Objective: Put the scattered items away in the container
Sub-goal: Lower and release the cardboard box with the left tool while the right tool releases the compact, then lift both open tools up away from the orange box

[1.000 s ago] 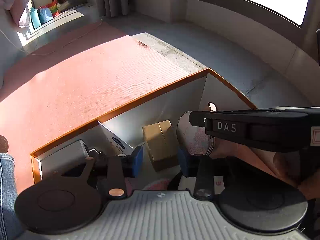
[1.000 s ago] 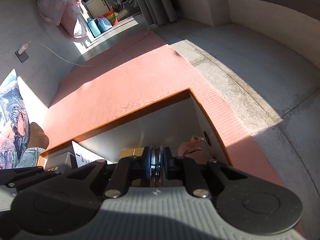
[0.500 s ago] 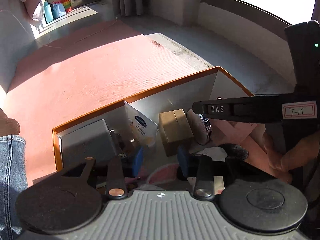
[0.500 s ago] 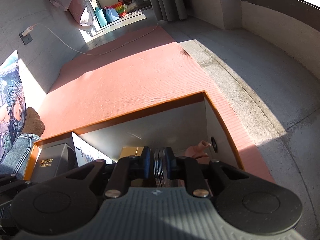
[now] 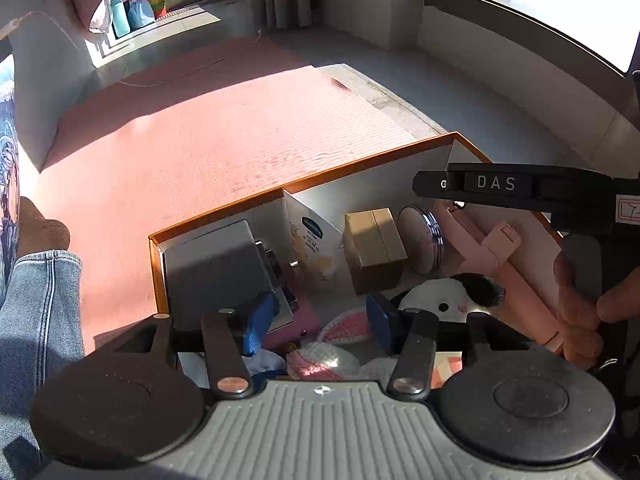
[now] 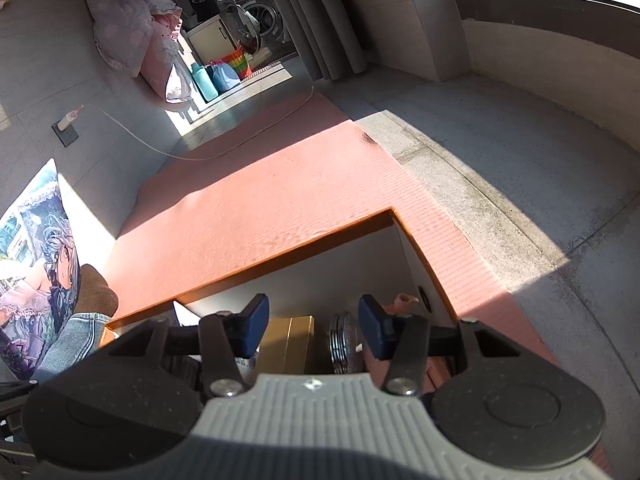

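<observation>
From my remote seat, both units were parked over the box, a rectangular cardboard thing with an orange rim and plain white inner walls, sitting on a ribbed salmon-pink mat on the floor. The left hand-held gripper had its blue pads spread wide with nothing between them, and the right hand-held gripper was just as wide and empty. Right below the right one sat the round tin, a flat disc with a shiny ribbed metal edge, standing on its edge and leaning beside a small tan carton with a seam down the middle. In the left view the same tin showed a dull matte face. Further left in the box were a smooth grey boxy block and a white tube with a blue oval logo. Nearer me lay fuzzy pink-and-white knitted stuff, and a pale pink plastic piece ran along the right wall. Harsh sunlight cut hard shadows across everything.
</observation>
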`<state>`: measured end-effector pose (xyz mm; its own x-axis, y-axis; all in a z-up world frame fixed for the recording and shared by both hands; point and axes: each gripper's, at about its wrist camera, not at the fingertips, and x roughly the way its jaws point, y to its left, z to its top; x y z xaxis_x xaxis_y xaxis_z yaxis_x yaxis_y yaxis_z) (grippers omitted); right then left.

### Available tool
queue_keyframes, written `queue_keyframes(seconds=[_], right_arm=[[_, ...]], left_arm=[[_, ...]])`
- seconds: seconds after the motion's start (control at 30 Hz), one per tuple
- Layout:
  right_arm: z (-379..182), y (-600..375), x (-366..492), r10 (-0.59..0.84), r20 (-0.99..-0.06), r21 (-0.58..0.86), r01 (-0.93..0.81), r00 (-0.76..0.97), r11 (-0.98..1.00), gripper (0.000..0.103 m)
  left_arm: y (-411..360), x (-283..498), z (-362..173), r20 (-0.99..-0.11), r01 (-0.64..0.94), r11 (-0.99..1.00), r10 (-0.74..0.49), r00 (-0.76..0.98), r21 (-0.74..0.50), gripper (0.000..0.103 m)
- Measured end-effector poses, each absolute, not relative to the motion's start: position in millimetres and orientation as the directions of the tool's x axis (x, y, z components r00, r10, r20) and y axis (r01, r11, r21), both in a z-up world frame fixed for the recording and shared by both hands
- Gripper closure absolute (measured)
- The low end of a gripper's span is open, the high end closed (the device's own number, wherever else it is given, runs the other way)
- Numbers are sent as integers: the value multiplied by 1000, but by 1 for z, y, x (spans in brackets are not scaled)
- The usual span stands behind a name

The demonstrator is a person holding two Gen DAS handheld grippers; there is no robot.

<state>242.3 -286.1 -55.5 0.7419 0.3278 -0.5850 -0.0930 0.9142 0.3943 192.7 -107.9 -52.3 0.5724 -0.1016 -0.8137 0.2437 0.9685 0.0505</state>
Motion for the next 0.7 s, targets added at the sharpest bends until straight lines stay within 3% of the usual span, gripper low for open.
queue_keyframes(seconds=[0.03, 0.2, 0.43, 0.7], right_arm=[[-52, -285, 239, 313, -572, 382, -92, 758, 920, 37], [-42, -288, 226, 293, -521, 380, -89, 801, 921, 29], [-29, -292, 198, 273, -459, 385, -87, 845, 919, 11], [-8, -285, 180, 305, -474, 345, -145, 826, 927, 6]], left_arm=[[-107, 191, -51, -812, 243, 969, -103, 575, 50, 39], [-107, 179, -40, -792, 250, 967, -107, 601, 58, 26], [-96, 161, -27, -768, 215, 975, -96, 634, 55, 23], [-71, 142, -15, -714, 139, 990, -93, 694, 6, 21]])
